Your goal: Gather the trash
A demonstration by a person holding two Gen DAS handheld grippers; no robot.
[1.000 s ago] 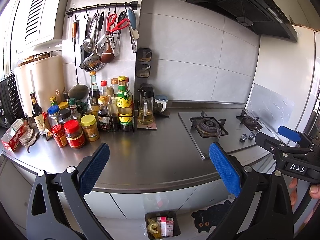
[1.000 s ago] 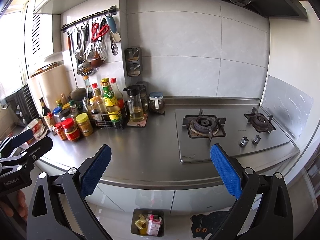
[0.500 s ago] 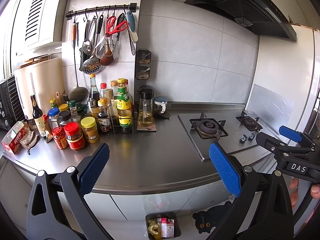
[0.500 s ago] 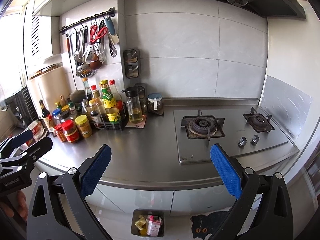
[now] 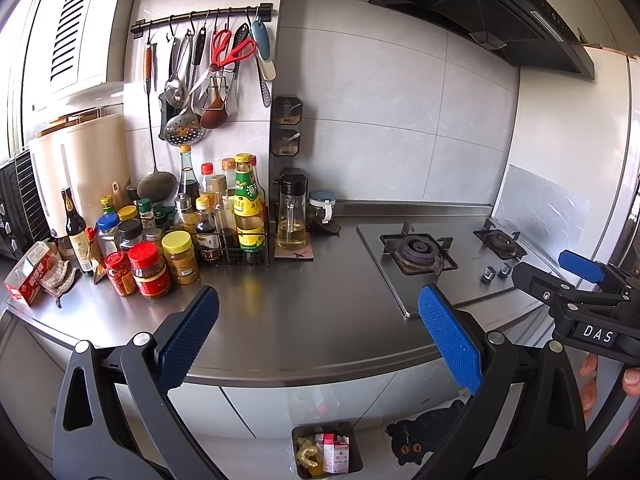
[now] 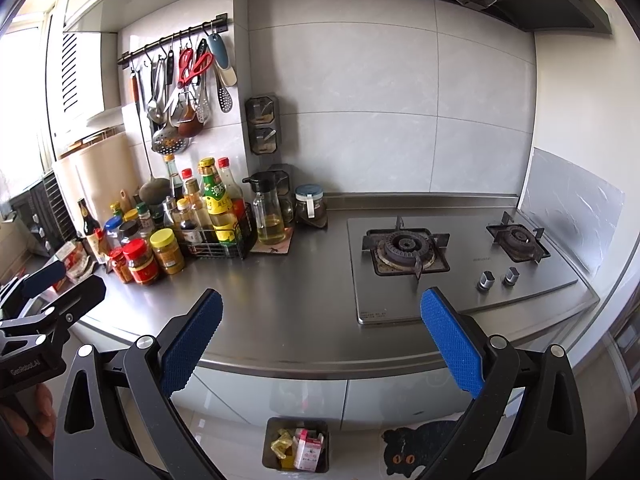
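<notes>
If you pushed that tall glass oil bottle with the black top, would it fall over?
The glass oil bottle looks tall and narrow, so a push near its top might tip it. It seems only partly filled, so probably not very heavy. Smooth glass could be slippery and breakable.

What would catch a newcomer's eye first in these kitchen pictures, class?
The crowd of bottles and red-lidded jars fills the counter's left end, under red scissors hanging on the wall rail. At the right lies the hob. On the floor below the counter sits a small bin already holding trash.
</notes>
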